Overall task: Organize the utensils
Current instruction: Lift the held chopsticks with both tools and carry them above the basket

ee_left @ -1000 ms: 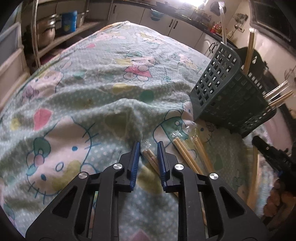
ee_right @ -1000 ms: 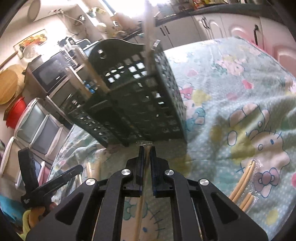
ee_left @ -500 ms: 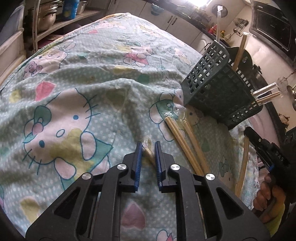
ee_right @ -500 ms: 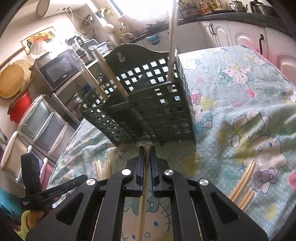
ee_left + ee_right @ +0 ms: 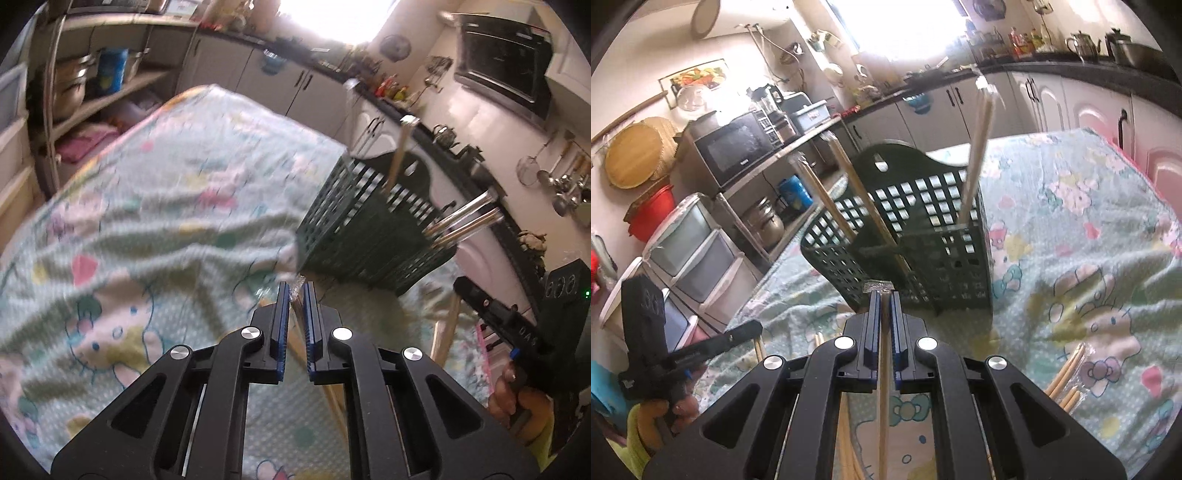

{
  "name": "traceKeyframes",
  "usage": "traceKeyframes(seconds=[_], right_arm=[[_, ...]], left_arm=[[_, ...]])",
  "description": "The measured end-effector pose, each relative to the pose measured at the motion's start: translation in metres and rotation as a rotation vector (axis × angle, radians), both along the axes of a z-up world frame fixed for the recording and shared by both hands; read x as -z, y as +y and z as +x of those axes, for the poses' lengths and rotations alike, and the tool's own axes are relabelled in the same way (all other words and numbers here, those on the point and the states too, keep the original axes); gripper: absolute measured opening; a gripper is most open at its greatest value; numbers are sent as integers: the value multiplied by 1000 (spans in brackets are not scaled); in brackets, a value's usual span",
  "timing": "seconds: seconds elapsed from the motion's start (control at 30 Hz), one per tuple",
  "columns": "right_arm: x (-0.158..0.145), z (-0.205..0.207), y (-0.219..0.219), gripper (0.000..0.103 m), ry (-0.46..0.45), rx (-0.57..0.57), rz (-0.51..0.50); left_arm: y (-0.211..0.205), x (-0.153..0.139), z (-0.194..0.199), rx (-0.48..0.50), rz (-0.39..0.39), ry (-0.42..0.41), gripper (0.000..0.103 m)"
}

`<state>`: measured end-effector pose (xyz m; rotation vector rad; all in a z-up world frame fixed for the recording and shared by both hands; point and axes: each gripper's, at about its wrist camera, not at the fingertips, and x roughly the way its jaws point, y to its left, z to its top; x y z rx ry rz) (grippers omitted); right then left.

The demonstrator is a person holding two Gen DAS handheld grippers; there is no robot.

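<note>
I see a kitchen washed out by a bright window [image 5: 905, 33] over a dark countertop [image 5: 1071, 68] with pale cabinets [image 5: 1045, 99] beneath. A microwave [image 5: 737, 147] sits on a shelf, plastic drawers [image 5: 690, 254] beside it. Ladles [image 5: 561, 181] hang on the white wall near a wall oven [image 5: 506, 55].

left claw [image 5: 296, 291]: clamped | right claw [image 5: 882, 293]: clamped

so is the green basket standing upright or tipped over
Upright but leaning: the green basket rests on the cloth, open top up, with chopsticks sticking out.
</note>
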<state>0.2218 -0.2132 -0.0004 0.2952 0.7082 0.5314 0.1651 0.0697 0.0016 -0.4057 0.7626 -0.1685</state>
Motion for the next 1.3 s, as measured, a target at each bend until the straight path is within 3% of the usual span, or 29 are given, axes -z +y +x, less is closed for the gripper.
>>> traceKeyframes(seconds=[0.27,0.53,1.3], right_arm=[[-32,-13,-3,6,-103,-9,-11],[-53,-21,-5,6,-171,-11,-11],[-125,-17,-16,6,-340,16,7]], left_arm=[[-15,-54,4,29,51,-129,2],[-26,-90,10,50,62,-214,1],[-59,-169,31,111,128,-389,1]])
